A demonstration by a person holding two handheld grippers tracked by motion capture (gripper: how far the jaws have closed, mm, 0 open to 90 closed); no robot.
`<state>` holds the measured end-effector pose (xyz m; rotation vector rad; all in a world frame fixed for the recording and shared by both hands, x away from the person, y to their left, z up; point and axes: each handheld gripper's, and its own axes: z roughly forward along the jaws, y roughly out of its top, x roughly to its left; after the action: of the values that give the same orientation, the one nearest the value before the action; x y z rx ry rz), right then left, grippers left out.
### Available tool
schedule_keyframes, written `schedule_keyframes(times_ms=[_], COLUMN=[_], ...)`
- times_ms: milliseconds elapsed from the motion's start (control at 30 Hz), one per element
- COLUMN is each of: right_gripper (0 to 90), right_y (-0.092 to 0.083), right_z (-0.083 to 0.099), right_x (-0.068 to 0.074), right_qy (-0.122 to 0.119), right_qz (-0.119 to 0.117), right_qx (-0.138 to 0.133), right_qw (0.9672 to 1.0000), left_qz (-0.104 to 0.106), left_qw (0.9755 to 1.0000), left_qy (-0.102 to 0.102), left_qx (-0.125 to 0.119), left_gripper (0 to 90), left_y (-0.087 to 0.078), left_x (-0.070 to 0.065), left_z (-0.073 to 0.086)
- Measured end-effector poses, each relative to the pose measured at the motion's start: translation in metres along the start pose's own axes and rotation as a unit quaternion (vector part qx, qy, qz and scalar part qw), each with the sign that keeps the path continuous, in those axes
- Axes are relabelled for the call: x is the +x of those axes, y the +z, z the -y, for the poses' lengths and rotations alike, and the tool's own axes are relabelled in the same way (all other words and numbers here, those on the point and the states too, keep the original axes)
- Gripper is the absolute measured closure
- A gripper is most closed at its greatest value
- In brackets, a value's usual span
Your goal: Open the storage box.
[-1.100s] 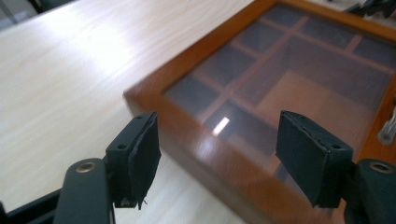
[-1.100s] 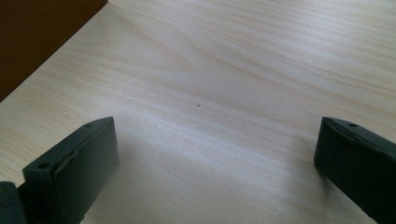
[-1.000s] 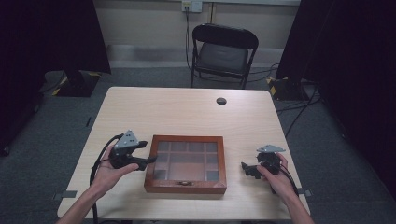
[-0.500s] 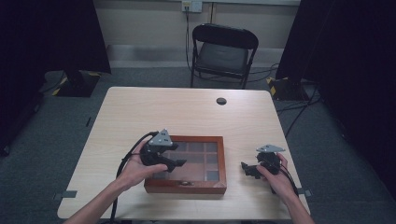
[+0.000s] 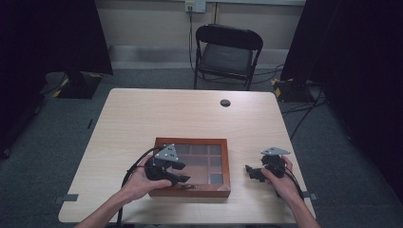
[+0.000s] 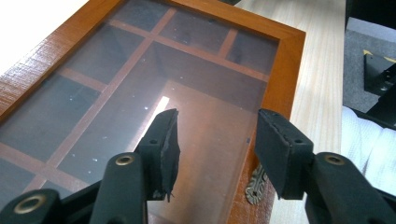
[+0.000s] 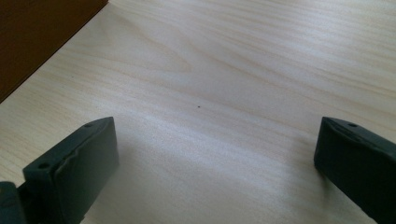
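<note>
Grey carpet floor. Pale wood table at centre. Black folding chair top centre, against beige wall. Black curtains upper left and right. Wall socket top centre.

A shallow reddish-brown wooden box with a gridded glass lid lies near the front of the pale wood surface. The left claw hovers over its front-left corner — jaws just closing, nothing between them. The right claw rests beside the box (apart from it). A black folding chair stands beyond.
</note>
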<state>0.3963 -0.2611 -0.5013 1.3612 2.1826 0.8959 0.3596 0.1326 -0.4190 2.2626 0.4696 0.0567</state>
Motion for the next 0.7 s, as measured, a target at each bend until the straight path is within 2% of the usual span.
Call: schedule_keyframes(times_ms=[33,167,233,267,533,700], right_gripper=[0.0,0.0,0.0,0.0,0.0,0.0], right_y=[0.0,0.0,0.0,0.0,0.0,0.0], right_z=[0.0,0.0,0.0,0.0,0.0,0.0], right_x=[0.0,0.0,0.0,0.0,0.0,0.0], right_qy=[0.0,0.0,0.0,0.0,0.0,0.0], right_qz=[0.0,0.0,0.0,0.0,0.0,0.0], right_qx=[0.0,0.0,0.0,0.0,0.0,0.0], right_qw=[1.0,1.0,1.0,1.0,1.0,1.0], left_qz=[-0.001,0.026,0.028,0.035,0.043,0.052], left_qw=[1.0,0.9997,0.9995,0.9987,0.9986,0.9982], left_qy=[0.0,0.0,0.012,0.025,0.026,0.028], left_qx=[-0.001,0.0,0.01,0.027,0.014,0.011], left_gripper=[53.3,58.1,61.3,65.8,78.1,79.6], left_y=[0.001,0.003,0.004,0.004,0.01,0.01], left_x=[-0.001,-0.003,-0.005,-0.007,-0.014,-0.013], left_z=[0.001,0.001,0.002,0.001,0.002,0.003])
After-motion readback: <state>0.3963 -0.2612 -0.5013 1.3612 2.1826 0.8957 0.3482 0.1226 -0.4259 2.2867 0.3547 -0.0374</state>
